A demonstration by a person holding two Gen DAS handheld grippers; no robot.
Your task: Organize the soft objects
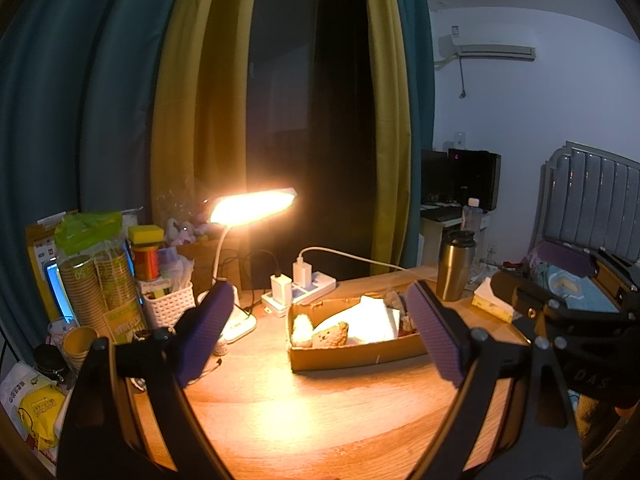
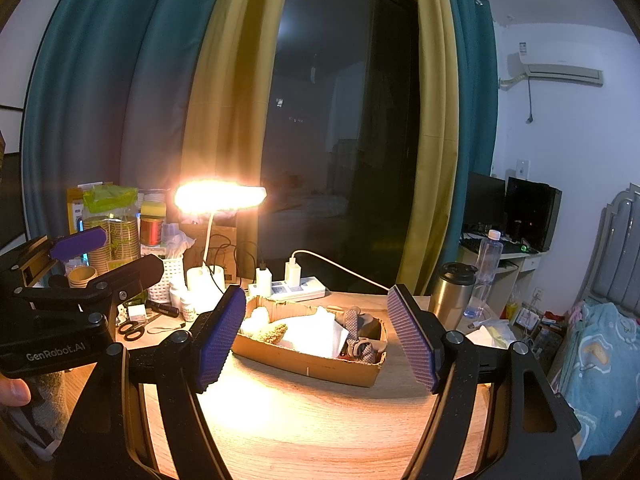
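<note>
A shallow cardboard box (image 1: 352,354) is sitting on the wooden desk (image 1: 320,412), lit hard by the desk lamp (image 1: 254,208) glowing above and behind it. Inside the box a small brown teddy bear (image 1: 330,335) is lying toward the left end, with a pale plush toy (image 1: 302,326) just beside it at the box's left wall, white folded cloth (image 2: 316,334) spreading across the middle, and a dotted grey sock (image 2: 360,338) bunching at the right end.

The left gripper (image 1: 320,334) is hanging over the near edge of the desk with its purple-padded fingers (image 1: 204,330) spread wide and gripping nothing; from its own camera the box is lying beyond and between the two pads, apart from both. The right gripper (image 2: 316,338) is likewise spread wide and empty, and the box is sitting ahead of it in the gap between its pads (image 2: 412,336), touching neither. In the right wrist view, the left gripper's black body is showing at the left edge, well to the left of the box.

Behind the box a white power strip (image 1: 304,290) with plugged chargers is lying on the desk, and a steel tumbler (image 1: 454,266) is standing near the box's right far corner. A stack of paper cups (image 1: 86,292) and a white basket (image 1: 168,304) are crowding the desk's left side.
</note>
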